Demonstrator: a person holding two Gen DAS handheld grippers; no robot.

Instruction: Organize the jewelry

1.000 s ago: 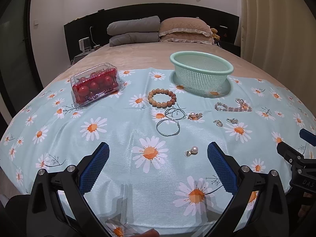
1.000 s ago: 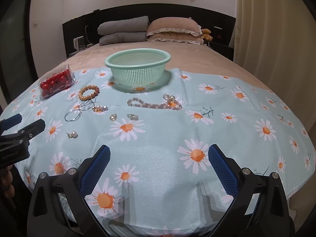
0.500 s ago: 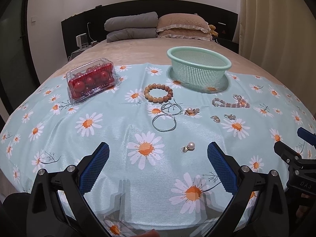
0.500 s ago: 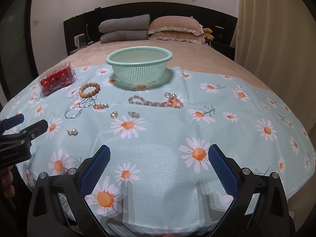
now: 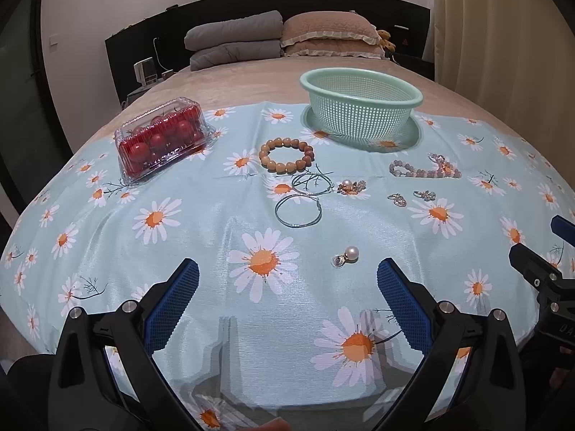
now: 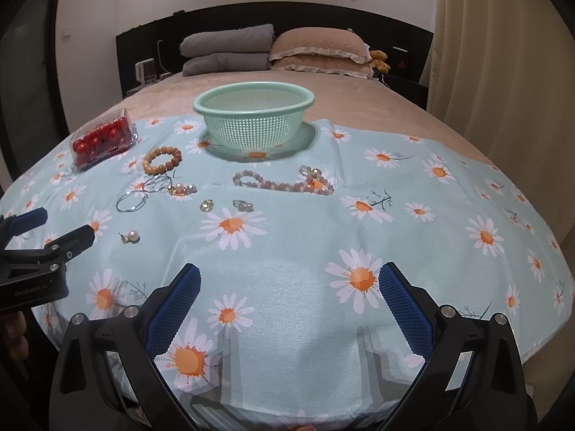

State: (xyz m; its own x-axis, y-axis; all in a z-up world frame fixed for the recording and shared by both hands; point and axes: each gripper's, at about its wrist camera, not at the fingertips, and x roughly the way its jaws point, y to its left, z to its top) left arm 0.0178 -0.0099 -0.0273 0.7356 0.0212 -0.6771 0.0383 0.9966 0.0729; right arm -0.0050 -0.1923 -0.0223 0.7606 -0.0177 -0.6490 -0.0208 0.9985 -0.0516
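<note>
Left gripper and right gripper both spread wide and empty above the daisy cloth, pearl earring nearest, hoops, small blurry earrings, bead bracelets, green basket beyond, interior hidden.

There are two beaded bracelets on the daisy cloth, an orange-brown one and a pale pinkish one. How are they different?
The orange-brown bracelet has large, plain beads; the pale pinkish bracelet has much smaller ones. The orange-brown bracelet lies open as a round ring, while the pale pinkish bracelet is flattened into a long strand. The pinkish one also carries a shiny charm cluster; the brown one has none. Both lie on the cloth in front of the green basket.
</note>
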